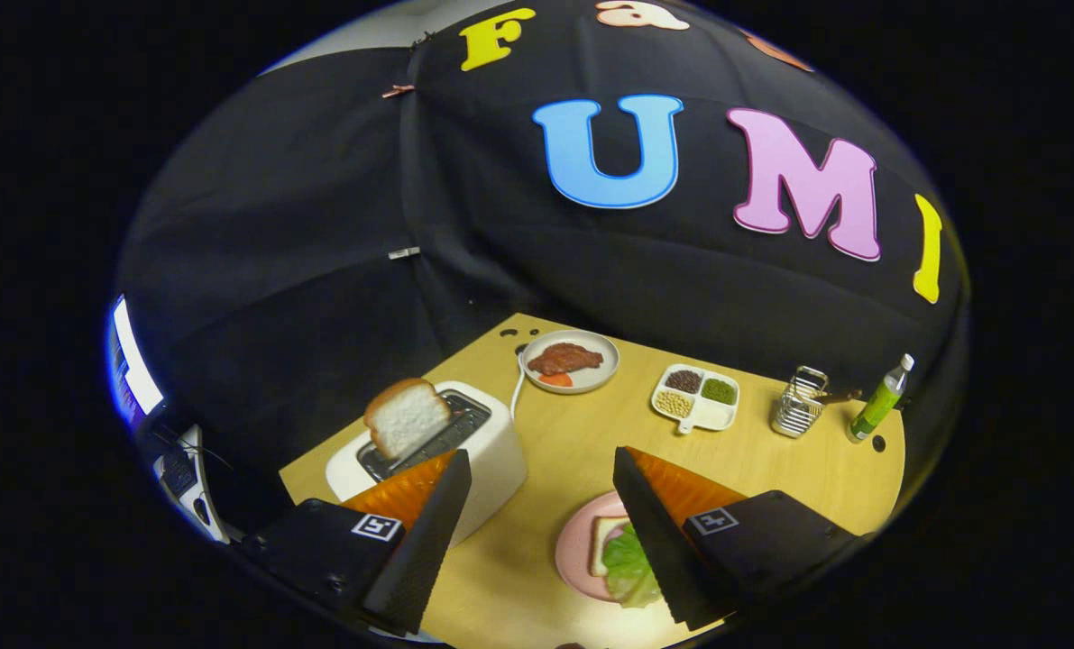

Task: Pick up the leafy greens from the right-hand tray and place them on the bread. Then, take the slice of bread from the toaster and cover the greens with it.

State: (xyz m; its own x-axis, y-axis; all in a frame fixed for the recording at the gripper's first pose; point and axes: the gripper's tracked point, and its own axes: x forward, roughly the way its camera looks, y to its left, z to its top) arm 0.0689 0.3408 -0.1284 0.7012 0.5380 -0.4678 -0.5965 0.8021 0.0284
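- We see our gripper point(542, 460) held above the table point(582, 424), its fingers spread wide apart with nothing between them.
- The left finger point(428, 532) hangs over the front of the toaster point(491, 455); the right finger point(658, 541) hangs over the pink plate point(573, 550).
- On that plate lies a bread slice point(604, 536), and the greens point(631, 568) rest on it, their leaf spilling past the slice toward the plate's near rim. The right finger hides part of both.
- The toaster stands left of the plate, with a cord point(516, 392) running from behind it.
- A second bread slice, the toast point(406, 416), sticks up out of the toaster's slot, tilted, just beyond the left fingertip.
- Beyond the fingers, near the table's far edge, we see a grey dish point(601, 347) with a piece of meat point(564, 358) and something orange beside it.
- Right of that dish sits a white divided tray point(712, 416) holding dark, green and pale grains in separate compartments.
- Further right stands a wire rack point(798, 401), and past it a green bottle point(879, 399) with a white cap, near the table's right end.
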